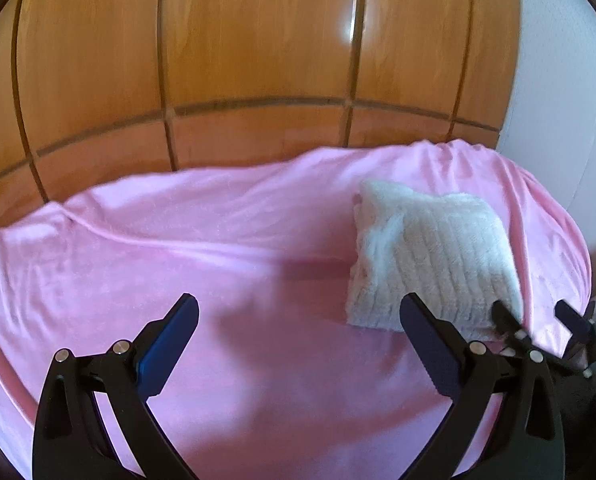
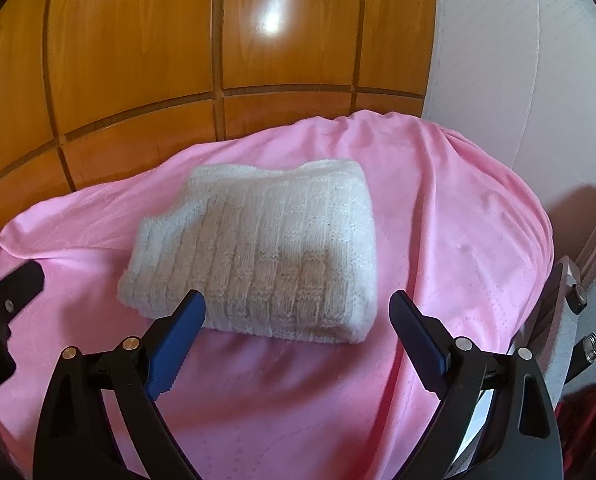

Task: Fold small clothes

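the knit [image 2: 258, 252] sits folded on the pink blanket [image 2: 437, 240], long side running away, dead ahead of the right gripper [image 2: 298, 312]. left gripper [image 1: 298, 316] is off to its left. both spread, holding nothing.

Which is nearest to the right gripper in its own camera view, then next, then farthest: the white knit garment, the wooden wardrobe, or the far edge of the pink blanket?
From the right gripper, both grippers open:
1. White knit garment, folded, just ahead of the fingertips.
2. Far edge of the pink blanket, behind the garment.
3. Wooden wardrobe, upright behind the blanket.
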`<act>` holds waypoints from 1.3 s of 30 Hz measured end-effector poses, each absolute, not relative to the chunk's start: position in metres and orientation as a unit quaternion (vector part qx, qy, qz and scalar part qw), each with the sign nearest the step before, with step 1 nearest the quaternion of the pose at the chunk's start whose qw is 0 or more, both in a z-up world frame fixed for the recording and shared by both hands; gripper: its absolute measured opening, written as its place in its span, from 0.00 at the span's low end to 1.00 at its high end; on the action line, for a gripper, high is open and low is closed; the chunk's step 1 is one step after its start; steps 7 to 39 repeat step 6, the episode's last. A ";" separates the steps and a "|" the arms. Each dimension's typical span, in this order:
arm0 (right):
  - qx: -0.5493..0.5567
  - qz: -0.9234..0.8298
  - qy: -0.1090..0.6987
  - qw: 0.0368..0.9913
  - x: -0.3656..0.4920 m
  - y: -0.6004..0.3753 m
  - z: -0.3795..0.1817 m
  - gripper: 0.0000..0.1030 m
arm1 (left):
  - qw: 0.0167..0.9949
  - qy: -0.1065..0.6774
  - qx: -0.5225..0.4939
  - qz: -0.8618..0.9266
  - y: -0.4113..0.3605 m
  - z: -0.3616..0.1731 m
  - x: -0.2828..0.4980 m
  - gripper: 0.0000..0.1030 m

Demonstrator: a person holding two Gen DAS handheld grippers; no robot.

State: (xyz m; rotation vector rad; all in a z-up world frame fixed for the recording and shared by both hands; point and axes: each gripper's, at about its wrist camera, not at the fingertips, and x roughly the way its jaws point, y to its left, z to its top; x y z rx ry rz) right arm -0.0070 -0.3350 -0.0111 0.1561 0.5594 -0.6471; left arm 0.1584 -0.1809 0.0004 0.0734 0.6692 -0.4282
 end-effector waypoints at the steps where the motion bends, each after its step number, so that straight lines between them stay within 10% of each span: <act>1: 0.085 -0.314 0.267 0.907 -0.008 -0.344 -0.009 0.90 | 0.920 0.331 0.037 -0.206 -0.181 -0.003 0.160 0.98; 39: 0.152 -0.344 0.253 0.891 -0.004 -0.437 0.010 0.95 | 0.917 0.349 0.034 -0.191 -0.177 -0.015 0.171 0.98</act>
